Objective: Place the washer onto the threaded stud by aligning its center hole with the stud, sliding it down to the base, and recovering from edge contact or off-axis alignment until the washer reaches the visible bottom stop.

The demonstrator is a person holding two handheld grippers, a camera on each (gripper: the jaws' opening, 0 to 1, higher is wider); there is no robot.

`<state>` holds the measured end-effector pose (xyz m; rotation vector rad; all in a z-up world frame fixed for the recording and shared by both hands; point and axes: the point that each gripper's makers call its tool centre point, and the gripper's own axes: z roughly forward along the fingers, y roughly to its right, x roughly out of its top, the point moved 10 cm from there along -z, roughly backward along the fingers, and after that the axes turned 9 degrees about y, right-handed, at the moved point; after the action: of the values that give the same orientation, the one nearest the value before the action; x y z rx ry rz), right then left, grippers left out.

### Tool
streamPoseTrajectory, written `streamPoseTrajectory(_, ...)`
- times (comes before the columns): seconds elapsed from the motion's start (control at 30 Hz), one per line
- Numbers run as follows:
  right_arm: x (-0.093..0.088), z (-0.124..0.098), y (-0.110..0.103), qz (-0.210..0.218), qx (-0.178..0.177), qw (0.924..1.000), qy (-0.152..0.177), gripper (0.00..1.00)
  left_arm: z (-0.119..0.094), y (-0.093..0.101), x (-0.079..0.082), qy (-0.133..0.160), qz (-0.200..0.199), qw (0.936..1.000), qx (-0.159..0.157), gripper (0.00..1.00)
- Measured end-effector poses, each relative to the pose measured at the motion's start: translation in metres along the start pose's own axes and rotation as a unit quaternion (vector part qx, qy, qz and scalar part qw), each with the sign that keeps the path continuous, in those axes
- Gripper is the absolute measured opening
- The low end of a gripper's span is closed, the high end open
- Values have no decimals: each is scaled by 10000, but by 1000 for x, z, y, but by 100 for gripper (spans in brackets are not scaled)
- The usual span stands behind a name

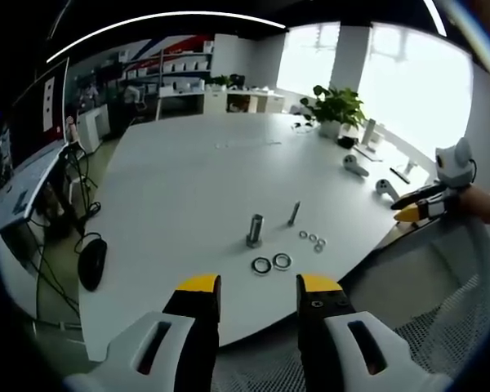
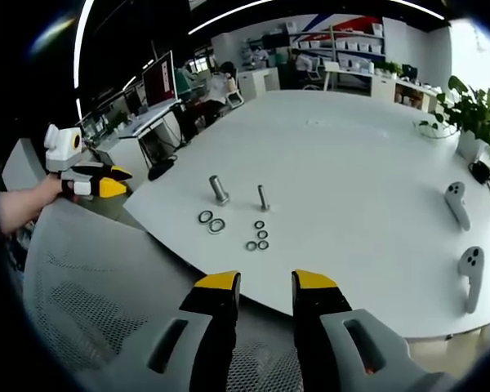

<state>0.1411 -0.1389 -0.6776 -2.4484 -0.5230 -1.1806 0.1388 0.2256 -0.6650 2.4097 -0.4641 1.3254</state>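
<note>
Both my grippers, left and right, hang parted and empty; grabbing a small washer risks mismatching the thick stud.

You see the threaded stud standing upright ahead of your open left fingers, two washers lying flat between.

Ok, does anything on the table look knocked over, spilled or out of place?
Nothing stands out. Both studs, the thick one and the thin one, stand upright on the table, and the washers lie flat beside them.
</note>
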Motion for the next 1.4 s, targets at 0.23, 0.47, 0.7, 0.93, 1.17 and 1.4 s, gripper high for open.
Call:
streamPoseTrajectory(0.23, 0, 0, 0, 19, 20, 10000, -8, 28, -1, 0, 0, 19, 1, 10000, 22, 35)
streamPoseTrajectory(0.47, 0, 1, -1, -47, 106, 9999, -56, 31, -1, 0, 1, 28, 13, 10000, 24, 35)
streamPoseTrajectory(0.7, 0, 3, -3, -183, 282, 9988, -354, 35, -1, -1, 1, 85, 1, 9999, 61, 36)
streamPoseTrajectory(0.93, 7, 12, 1, -699, 492, 9943, -644, 37, -1, -1, 1, 48, 15, 10000, 50, 37)
streamPoseTrajectory(1.17, 17, 21, 4, -681, 716, 9928, -683, 38, -1, -1, 2, 68, 2, 10000, 60, 37)
streamPoseTrajectory(1.4, 40, 42, 7, -993, 809, 9895, -670, 41, -1, -1, 2, 45, -4, 10000, 45, 37)
